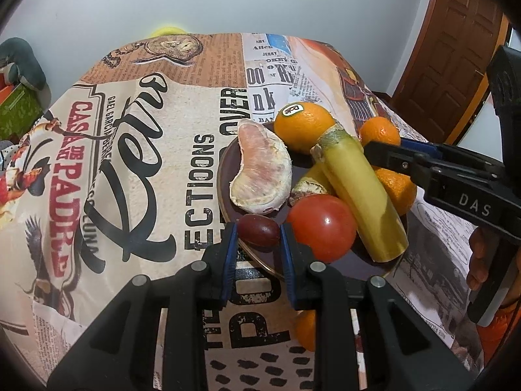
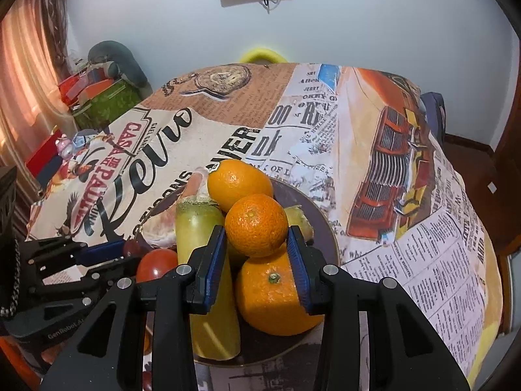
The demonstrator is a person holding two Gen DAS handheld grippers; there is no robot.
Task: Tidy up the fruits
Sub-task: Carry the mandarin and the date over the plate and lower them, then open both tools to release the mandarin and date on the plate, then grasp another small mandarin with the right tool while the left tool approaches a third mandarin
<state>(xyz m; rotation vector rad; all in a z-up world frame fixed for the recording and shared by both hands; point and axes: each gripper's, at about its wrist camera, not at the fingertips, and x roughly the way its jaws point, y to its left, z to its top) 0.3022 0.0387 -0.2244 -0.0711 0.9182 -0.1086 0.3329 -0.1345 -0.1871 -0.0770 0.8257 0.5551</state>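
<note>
A dark plate (image 1: 224,176) holds a pomelo segment (image 1: 260,171), a stickered orange (image 1: 302,125), a sugarcane piece (image 1: 358,192), a tomato (image 1: 322,226) and another orange (image 1: 395,192). At the plate's near edge my left gripper (image 1: 258,233) is shut on a dark red grape (image 1: 257,228). In the right wrist view my right gripper (image 2: 256,233) is shut on a small mandarin (image 2: 256,224). It sits atop a large orange (image 2: 276,296), beside the sugarcane piece (image 2: 208,260). Each gripper shows in the other's view: the right gripper (image 1: 384,153) and the left gripper (image 2: 107,254).
A newspaper-print cloth (image 1: 146,163) covers the round table. One loose orange (image 1: 306,329) lies on it under my left gripper. A yellow chair back (image 2: 260,55) stands beyond the far edge, boxes (image 2: 104,101) at the left, a wooden door (image 1: 456,65) at the right.
</note>
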